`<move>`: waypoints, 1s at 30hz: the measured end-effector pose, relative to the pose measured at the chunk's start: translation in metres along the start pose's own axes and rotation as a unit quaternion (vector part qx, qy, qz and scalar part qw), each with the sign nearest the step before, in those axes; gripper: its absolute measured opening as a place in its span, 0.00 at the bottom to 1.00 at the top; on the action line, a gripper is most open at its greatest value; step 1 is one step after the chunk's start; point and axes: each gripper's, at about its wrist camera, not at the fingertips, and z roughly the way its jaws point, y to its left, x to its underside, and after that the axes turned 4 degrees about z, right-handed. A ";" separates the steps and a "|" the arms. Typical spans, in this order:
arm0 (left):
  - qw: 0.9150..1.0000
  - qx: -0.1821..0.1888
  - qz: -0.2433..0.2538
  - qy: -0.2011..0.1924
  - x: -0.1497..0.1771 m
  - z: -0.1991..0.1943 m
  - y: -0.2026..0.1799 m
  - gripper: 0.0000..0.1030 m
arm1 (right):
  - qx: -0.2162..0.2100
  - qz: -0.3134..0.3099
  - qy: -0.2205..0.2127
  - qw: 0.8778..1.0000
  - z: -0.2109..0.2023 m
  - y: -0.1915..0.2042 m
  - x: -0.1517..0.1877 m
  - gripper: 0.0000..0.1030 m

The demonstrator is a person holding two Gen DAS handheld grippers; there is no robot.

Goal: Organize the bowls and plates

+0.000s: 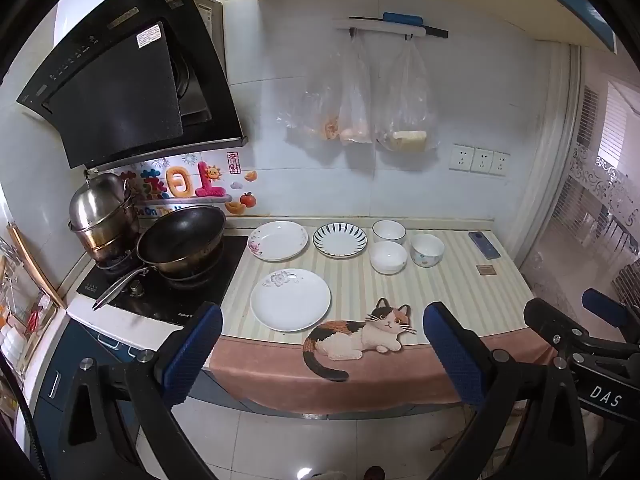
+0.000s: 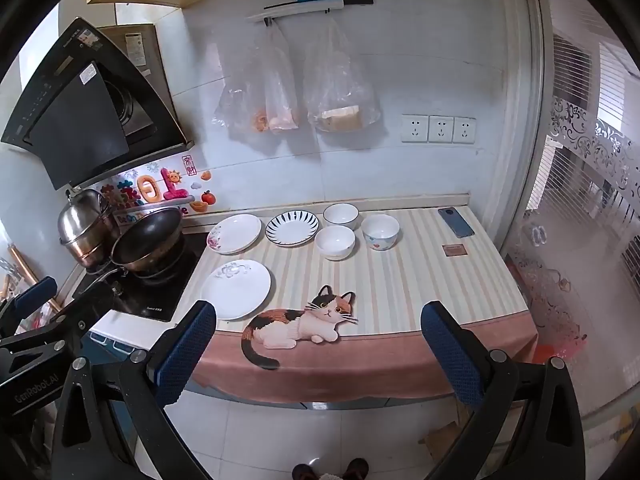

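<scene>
The left gripper and right gripper each have 2 black arms with silver screws and blue textured pads. White lettering reads "DAS" and "GenRobot.AI".

A white tiled wall backs the surface, which is covered by a striped cloth with a cat picture. A black range hood hangs at the left above a stove. Two plastic bags hang from a rail. Three sockets sit beside a frosted glass door. The floor is pale tile.
</scene>
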 end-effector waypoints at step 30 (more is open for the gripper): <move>1.000 0.005 -0.003 0.001 0.000 0.002 0.000 1.00 | -0.003 0.006 -0.006 1.000 -0.001 -0.009 -0.005 1.00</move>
